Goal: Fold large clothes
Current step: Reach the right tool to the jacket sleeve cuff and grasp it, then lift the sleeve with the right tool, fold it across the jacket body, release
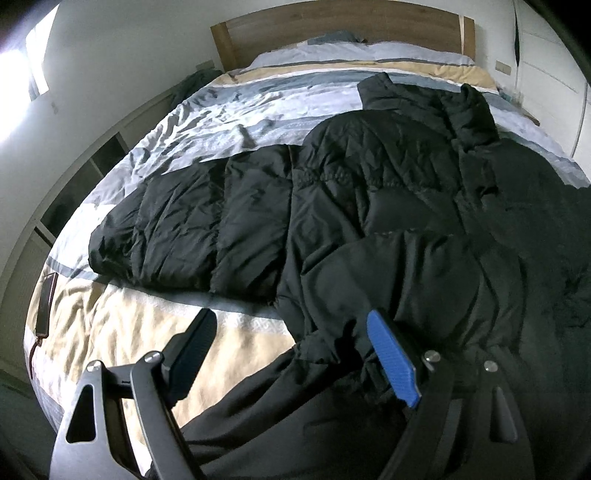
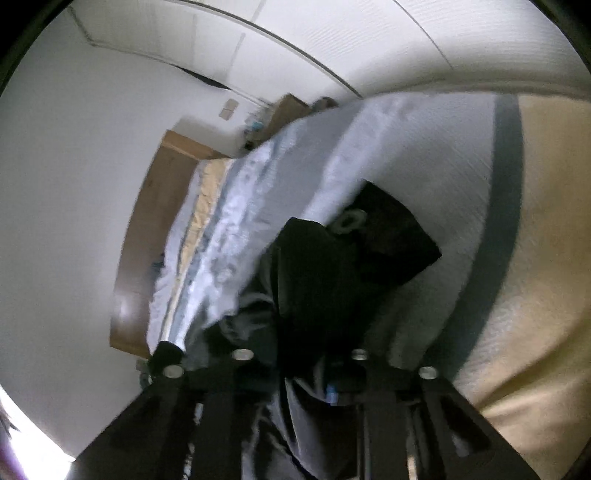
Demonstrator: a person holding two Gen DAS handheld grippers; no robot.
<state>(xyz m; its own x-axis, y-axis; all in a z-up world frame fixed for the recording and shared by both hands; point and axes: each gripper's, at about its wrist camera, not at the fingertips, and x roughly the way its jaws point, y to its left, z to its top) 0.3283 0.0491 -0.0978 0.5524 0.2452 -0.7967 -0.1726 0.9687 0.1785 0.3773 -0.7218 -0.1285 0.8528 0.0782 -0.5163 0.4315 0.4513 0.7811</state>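
Note:
A large black puffer jacket (image 1: 369, 206) lies spread across the striped bed cover (image 1: 184, 122), one sleeve stretched out to the left and the collar toward the headboard. My left gripper (image 1: 291, 343) is open just above the jacket's near edge: the blue-padded finger (image 1: 391, 362) is over the black fabric, the other finger (image 1: 195, 350) over the beige stripe. In the rolled, blurred right wrist view, my right gripper (image 2: 299, 354) is shut on a bunch of the jacket (image 2: 325, 266). The fabric rises from the closed jaws and hides the fingertips.
A wooden headboard (image 1: 332, 33) and pillows (image 1: 351, 55) stand at the far end. A dark flat case (image 1: 46, 302) lies on the bed's left edge. Low shelving (image 1: 92, 166) lines the left wall, and white wardrobe doors (image 1: 546, 55) stand on the right.

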